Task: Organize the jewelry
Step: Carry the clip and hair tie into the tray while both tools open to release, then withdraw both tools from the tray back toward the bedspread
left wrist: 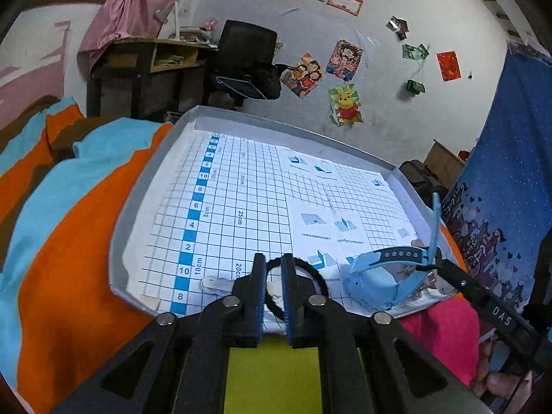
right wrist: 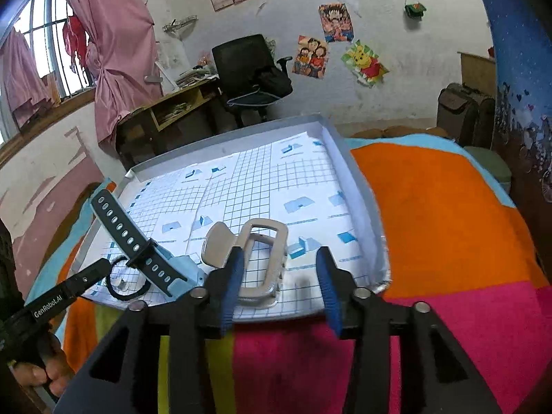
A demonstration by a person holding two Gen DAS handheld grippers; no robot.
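A shallow white tray (left wrist: 151, 186) lined with blue grid paper lies on a colourful blanket. My left gripper (left wrist: 273, 269) is nearly closed at the tray's near edge, its jaws around a black ring-shaped band (left wrist: 319, 281), which also shows in the right wrist view (right wrist: 129, 295). A light-blue watch with a black holed strap (left wrist: 383, 276) lies to its right; it also shows in the right wrist view (right wrist: 145, 252). My right gripper (right wrist: 281, 276) is open over a beige hair claw clip (right wrist: 264, 258) on the tray. A small clear piece (left wrist: 214, 283) lies left of the left gripper.
The blanket (right wrist: 431, 207) has orange, blue, pink and yellow blocks around the tray. A blue patterned curtain (left wrist: 507, 186) hangs at the right. A desk and black chair (right wrist: 248, 72) stand by the far wall.
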